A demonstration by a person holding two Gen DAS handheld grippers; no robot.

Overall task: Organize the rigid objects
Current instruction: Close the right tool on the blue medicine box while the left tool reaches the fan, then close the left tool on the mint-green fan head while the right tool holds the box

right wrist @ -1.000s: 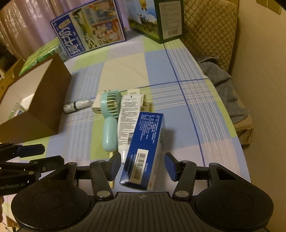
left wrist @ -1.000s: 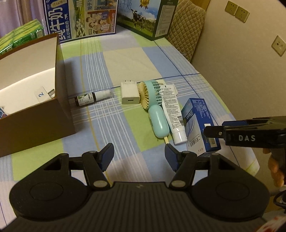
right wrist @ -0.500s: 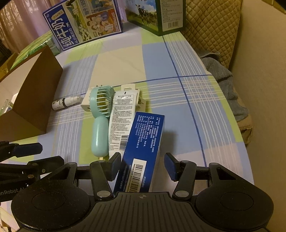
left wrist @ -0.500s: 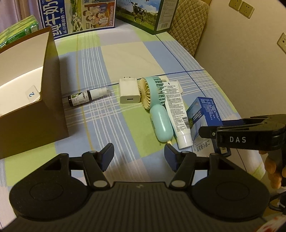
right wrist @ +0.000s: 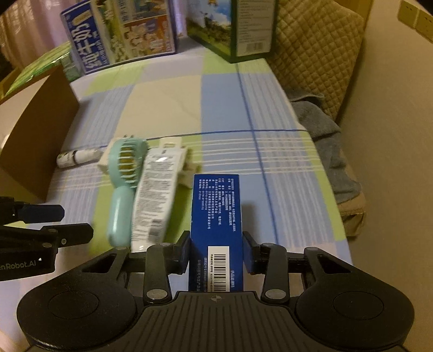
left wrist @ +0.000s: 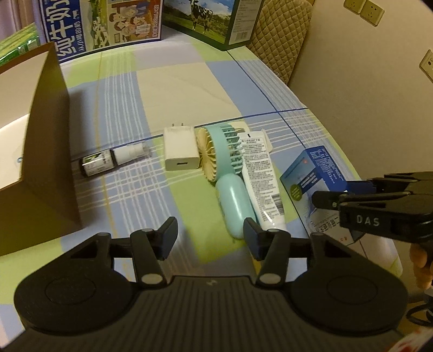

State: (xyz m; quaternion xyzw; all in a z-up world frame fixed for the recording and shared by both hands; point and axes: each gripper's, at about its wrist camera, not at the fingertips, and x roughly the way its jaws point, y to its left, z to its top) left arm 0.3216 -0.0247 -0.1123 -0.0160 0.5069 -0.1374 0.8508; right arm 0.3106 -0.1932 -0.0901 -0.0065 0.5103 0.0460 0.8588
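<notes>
My right gripper (right wrist: 216,253) is shut on a blue carton (right wrist: 215,216) and holds its near end tilted up off the checked cloth; the carton also shows in the left wrist view (left wrist: 314,184). A white tube (left wrist: 261,176), a teal hand fan (left wrist: 224,173), a white charger (left wrist: 180,151) and a small dark bottle (left wrist: 113,159) lie in a row on the cloth. My left gripper (left wrist: 209,235) is open and empty, near the fan's handle. A brown cardboard box (left wrist: 46,151) stands open at the left.
Printed milk cartons (left wrist: 108,24) stand at the far edge of the table. A quilted chair back (left wrist: 281,35) and a wall are at the right. A grey cloth (right wrist: 330,151) lies beyond the table's right edge.
My right gripper moved forward around the blue carton, shut on it and raised its near end. My left gripper crept forward and stayed open.
</notes>
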